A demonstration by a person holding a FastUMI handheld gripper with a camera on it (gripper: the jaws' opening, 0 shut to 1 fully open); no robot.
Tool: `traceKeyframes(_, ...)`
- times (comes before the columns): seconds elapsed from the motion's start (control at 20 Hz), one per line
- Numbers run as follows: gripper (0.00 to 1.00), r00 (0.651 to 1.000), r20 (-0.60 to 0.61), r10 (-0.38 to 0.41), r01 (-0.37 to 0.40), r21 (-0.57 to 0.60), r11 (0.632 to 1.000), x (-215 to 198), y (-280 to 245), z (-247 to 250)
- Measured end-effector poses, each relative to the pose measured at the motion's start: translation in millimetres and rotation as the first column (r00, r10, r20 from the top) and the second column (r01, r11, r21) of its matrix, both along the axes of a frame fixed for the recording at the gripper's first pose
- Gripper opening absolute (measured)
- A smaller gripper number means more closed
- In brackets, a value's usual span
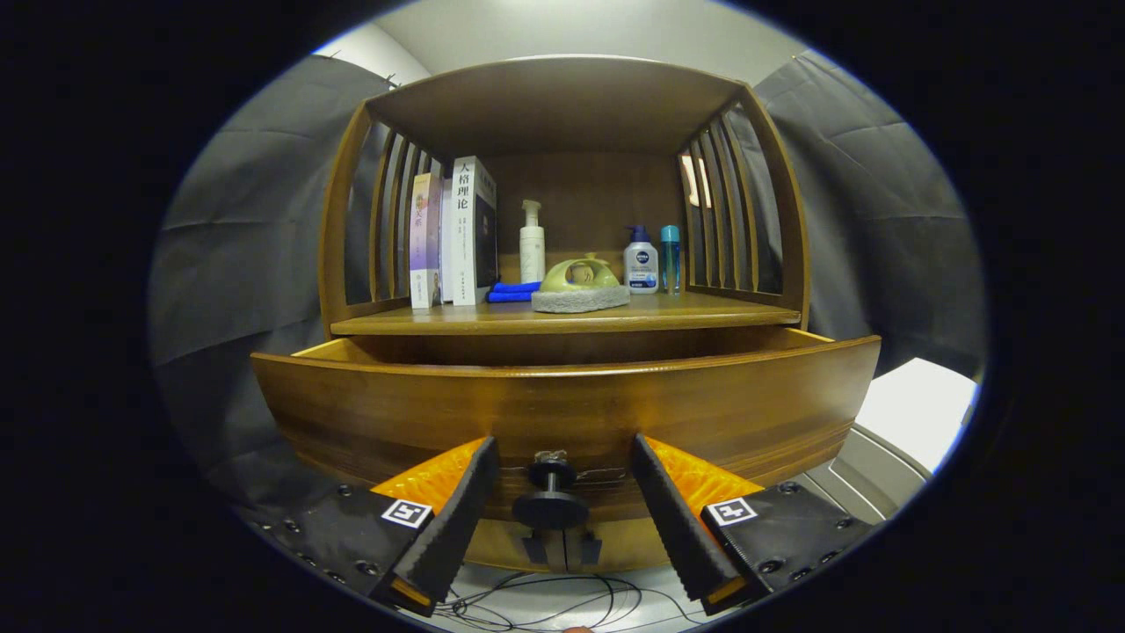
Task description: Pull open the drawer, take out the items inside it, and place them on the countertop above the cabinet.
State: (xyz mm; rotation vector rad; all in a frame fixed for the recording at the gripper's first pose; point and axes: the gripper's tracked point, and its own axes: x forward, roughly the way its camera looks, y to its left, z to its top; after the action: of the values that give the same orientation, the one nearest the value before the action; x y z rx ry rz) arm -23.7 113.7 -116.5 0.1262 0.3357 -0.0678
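A wooden cabinet has its drawer (562,404) pulled partly out, with the curved front close to me. The drawer's inside is hidden behind that front, so its contents cannot be seen. A dark round knob (551,505) sticks out of the drawer front. My gripper (563,441) is open, with the knob between its fingers and a gap on each side. The fingertips nearly reach the drawer front. Above the drawer lies the wooden countertop (703,312), under a shelf roof with slatted sides.
On the countertop stand books (457,233) at the left, a white pump bottle (532,242), a blue cloth (512,291), a green object on a grey pad (580,283), a white bottle (641,259) and a blue bottle (670,258). Cables (545,602) lie below.
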Motion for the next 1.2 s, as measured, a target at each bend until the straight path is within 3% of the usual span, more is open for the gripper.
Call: traceKeyframes(1.2,0.98,1.000,-0.004,-0.028,0.028,0.008,1.000,100,-5,-15)
